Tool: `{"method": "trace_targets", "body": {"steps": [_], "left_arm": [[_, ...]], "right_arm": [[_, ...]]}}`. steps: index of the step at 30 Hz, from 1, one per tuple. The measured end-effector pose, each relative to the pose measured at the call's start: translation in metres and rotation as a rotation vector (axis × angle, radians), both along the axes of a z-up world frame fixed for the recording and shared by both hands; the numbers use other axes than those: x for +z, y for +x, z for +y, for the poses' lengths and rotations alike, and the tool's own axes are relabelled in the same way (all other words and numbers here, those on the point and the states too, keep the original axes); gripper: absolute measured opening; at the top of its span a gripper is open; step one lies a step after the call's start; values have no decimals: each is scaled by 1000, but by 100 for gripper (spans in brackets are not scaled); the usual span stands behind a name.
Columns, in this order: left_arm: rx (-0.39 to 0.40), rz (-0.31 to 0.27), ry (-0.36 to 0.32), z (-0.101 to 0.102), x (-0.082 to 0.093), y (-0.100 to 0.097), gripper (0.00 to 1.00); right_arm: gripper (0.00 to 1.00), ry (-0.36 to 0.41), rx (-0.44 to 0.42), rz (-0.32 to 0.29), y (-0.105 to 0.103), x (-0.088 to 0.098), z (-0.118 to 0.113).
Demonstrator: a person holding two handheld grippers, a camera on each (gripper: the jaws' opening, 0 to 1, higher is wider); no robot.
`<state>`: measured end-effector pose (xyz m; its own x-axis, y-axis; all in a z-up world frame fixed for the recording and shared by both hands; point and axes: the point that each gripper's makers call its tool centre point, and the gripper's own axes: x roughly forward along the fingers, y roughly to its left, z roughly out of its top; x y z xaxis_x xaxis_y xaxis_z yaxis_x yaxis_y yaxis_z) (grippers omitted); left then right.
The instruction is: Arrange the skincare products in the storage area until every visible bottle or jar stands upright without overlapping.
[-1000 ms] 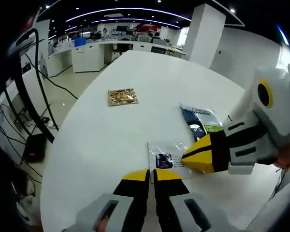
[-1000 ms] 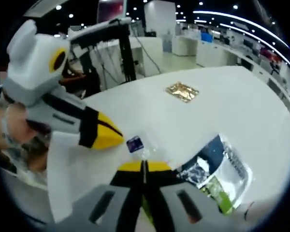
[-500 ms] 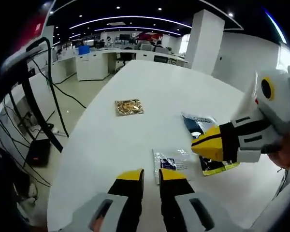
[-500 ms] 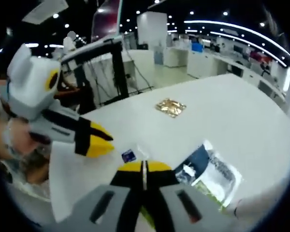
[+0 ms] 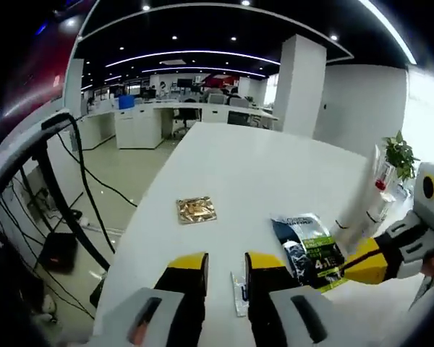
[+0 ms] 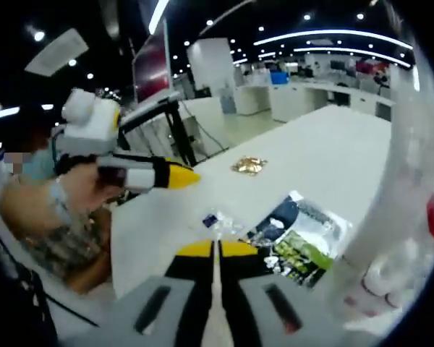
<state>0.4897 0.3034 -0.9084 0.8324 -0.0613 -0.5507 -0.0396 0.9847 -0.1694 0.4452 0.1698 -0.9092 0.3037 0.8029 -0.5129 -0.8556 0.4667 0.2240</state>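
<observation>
The left tool hovers above the white tabletop with its jaws parted and nothing between them. Just ahead of its tips lies a small clear sachet with a blue label, flat on the surface. Beside that sits a larger dark packet with green print, also flat, and farther off a gold foil sachet lies alone. The right tool has its jaws pressed together; whether anything thin is caught between them cannot be told from here. In the left gripper view it comes in from the right, its yellow tip at the edge of the dark packet. A clear bottle with a red mark stands upright at the right side of the right gripper view, close to the camera and blurred.

The main risk, as I judge it, is the bottle: it stands near the right tool, and a sideways sweep toward the packets could knock it over, undoing the one upright item. The flat sachets are thin and slick, so a pinch from above may slide off or push them along the tabletop, possibly onto each other, which would leave them overlapping. The two tools also work close together, and could bump if both reach for the packets.
</observation>
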Motion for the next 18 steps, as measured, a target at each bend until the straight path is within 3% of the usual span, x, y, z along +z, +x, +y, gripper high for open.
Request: {"method": "trace_targets", "body": {"steps": [4, 9, 18], "left_arm": [[-11, -7, 28, 1, 8, 20, 27], [-19, 38, 73, -4, 6, 41, 31], [-24, 55, 74, -31, -3, 45, 33]], "right_arm": [[1, 15, -14, 14, -7, 3, -13], [1, 25, -56, 24, -10, 1, -31], [2, -2, -113, 62, -6, -7, -58]]}}
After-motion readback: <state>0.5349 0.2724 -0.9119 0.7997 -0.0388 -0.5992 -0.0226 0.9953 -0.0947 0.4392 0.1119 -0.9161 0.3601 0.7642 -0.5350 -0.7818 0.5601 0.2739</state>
